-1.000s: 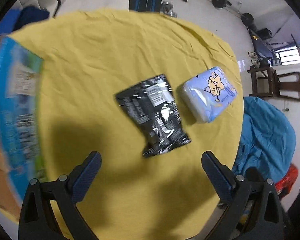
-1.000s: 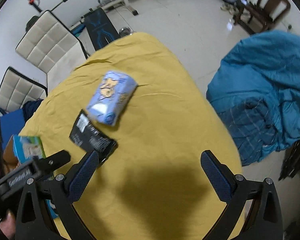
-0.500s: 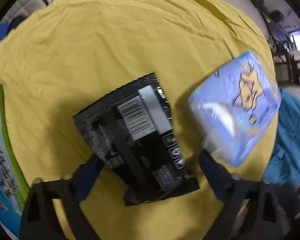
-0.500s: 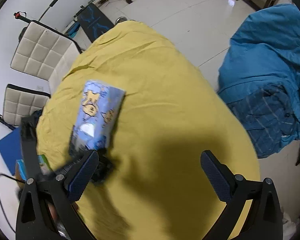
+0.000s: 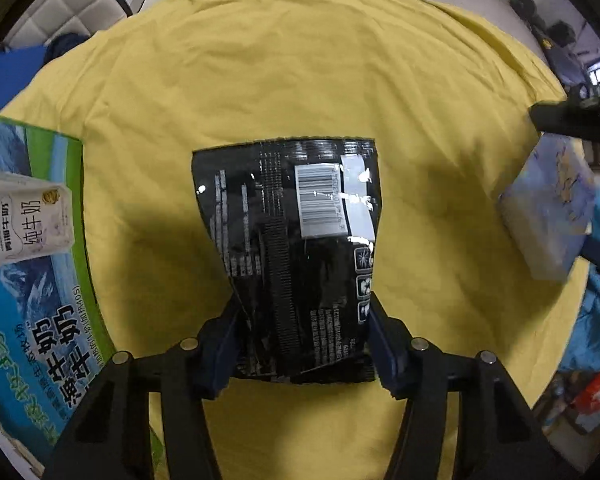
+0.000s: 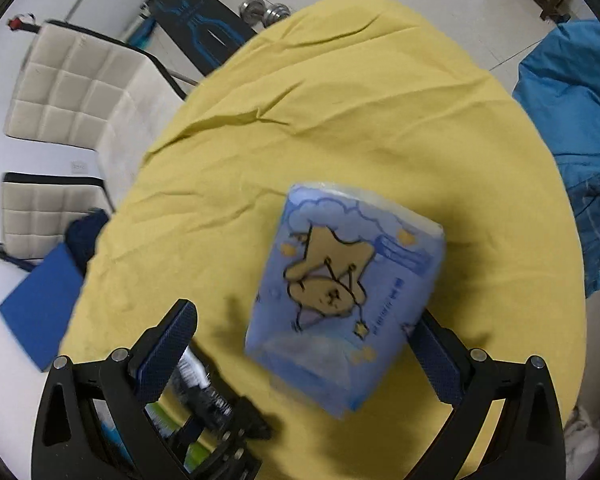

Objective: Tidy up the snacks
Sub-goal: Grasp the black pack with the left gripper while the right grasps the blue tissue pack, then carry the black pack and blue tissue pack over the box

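Note:
A black snack bag (image 5: 295,248) with a white barcode label lies on the yellow tablecloth (image 5: 300,72). My left gripper (image 5: 302,344) is shut on the bag's near end, its blue pads pressing both sides. A light blue packet with a star-bear drawing (image 6: 340,292) lies on the cloth between the fingers of my right gripper (image 6: 300,344), which is open; its right pad touches or nearly touches the packet, the left pad stands apart. The same blue packet (image 5: 548,216) shows at the right edge of the left wrist view.
A blue-and-green milk carton box (image 5: 27,264) stands at the table's left edge. White padded chairs (image 6: 71,92) and a blue mat (image 6: 39,304) are beyond the table, and blue fabric (image 6: 572,120) lies to its right. The tablecloth (image 6: 340,100) is wrinkled.
My left gripper came down onto the black bag and shut on its near end. My right gripper moved over the blue packet, which now lies between its open fingers.

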The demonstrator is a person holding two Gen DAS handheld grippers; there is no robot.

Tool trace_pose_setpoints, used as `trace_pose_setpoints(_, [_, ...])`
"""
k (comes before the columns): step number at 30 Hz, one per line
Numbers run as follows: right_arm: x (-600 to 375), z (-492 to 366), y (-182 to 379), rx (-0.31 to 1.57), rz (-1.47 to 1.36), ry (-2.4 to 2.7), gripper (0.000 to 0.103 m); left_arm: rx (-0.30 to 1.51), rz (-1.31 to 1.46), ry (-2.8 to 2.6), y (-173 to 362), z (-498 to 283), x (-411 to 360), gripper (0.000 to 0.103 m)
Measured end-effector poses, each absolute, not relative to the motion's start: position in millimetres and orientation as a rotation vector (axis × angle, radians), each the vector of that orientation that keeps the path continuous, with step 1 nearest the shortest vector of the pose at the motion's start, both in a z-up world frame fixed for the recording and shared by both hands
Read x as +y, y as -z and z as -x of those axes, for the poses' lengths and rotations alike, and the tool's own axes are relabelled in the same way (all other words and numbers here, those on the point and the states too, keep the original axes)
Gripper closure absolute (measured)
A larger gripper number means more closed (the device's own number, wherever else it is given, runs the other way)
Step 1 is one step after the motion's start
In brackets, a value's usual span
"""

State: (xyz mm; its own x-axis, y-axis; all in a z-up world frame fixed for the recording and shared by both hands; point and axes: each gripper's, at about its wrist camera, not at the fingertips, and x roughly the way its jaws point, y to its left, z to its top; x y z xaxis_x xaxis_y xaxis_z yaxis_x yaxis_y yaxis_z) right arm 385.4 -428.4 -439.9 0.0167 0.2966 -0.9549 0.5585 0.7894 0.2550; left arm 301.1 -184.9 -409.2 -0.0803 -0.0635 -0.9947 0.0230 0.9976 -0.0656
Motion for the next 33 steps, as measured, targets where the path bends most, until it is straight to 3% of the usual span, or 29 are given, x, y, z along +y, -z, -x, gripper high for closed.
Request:
trace_pose_setpoints(2, [-420.5, -392.9, 451.8, 1.629, -0.648, 0.249, 0.011, 1.653, 0.048, 0.073, 408.6, -303.7, -180.8, 0.047])
trace_pose_setpoints(3, [-417.2, -394.0, 455.9, 1.651, -0.602, 0.261, 0.024, 1.654, 0.053, 0.072, 408.2, -306.2, -178.8, 0.047])
trace_pose_setpoints(7, [-397.7, -388.8, 450.8, 1.668, -0.395, 0.172, 0.039, 1.651, 0.074, 0.075, 406.8, -313.5, -170.7, 0.047])
trace_pose_setpoints(12, [-377.9, -360.9, 447.4, 1.735, -0.234, 0.05, 0.04, 1.632, 0.063, 0.097, 403.9, -326.6, -155.2, 0.051])
trace_pose_setpoints(28, [-319.2, -230.5, 447.6, 1.783, -0.064, -0.045, 0.041, 1.657, -0.151, 0.194, 389.7, -178.7, -152.7, 0.053])
trace_pose_setpoints(33, [-310.7, -220.7, 449.1, 1.743, -0.084, 0.012, 0.04, 1.652, -0.167, 0.181, 396.2, -164.4, -146.7, 0.05])
